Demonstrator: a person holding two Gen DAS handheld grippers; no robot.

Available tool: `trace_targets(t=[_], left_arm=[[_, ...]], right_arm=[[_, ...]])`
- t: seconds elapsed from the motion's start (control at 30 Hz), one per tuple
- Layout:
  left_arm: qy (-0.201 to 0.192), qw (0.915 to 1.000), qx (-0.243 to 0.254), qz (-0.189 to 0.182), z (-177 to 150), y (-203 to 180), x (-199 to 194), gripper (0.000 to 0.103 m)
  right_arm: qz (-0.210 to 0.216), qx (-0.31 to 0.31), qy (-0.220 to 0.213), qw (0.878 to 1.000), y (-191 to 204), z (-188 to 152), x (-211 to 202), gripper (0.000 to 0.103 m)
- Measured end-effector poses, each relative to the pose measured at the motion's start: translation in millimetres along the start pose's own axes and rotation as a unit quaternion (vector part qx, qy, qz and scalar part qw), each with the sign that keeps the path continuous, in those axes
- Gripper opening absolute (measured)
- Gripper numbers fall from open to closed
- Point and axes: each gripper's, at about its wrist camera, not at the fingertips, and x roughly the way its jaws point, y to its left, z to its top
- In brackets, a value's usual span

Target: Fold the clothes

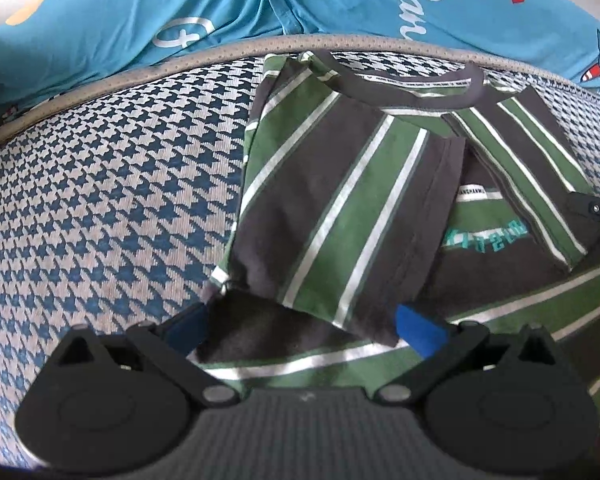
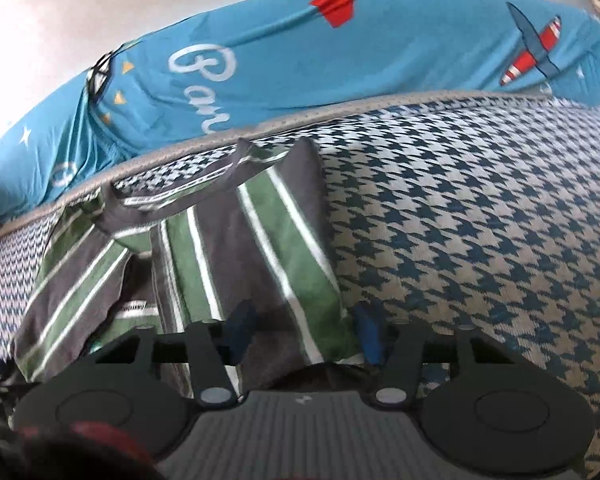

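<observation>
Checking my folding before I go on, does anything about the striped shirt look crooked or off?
Yes. On the striped shirt the two folded-in side flaps lie at slanting angles instead of parallel, leaving a wedge-shaped gap where the chest print shows. Both tools are open.

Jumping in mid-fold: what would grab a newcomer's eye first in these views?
The green, grey and white striped shirt lies mid-frame on the houndstooth mat, both sides folded inward. Behind the mat's edge sits bright blue fabric printed with red planes. Both grippers' jaws stand open over the shirt.

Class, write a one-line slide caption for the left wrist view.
Left gripper open over a folded striped shirt on a houndstooth mat.
</observation>
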Motion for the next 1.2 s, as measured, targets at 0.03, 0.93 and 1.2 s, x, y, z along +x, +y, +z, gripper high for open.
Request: trace_targets(t=[0.03,0.93,1.2], left_arm=[[0.0,1.0,0.002,0.001,0,0,1,0.103],[0.014,0.9999,-0.001,-0.001,2,1,6,0.103],[0.013,0.9999,0.001,-0.008,2,3,5,0.103]], right_arm=[[-0.001,-0.006,-0.002,1.0,2,0,0,0.043],[0.0,0.017,-0.02,1.0,-1,3,3,0.041],[0.005,-0.003,-0.032,0.999,13,6,-4,0.012]])
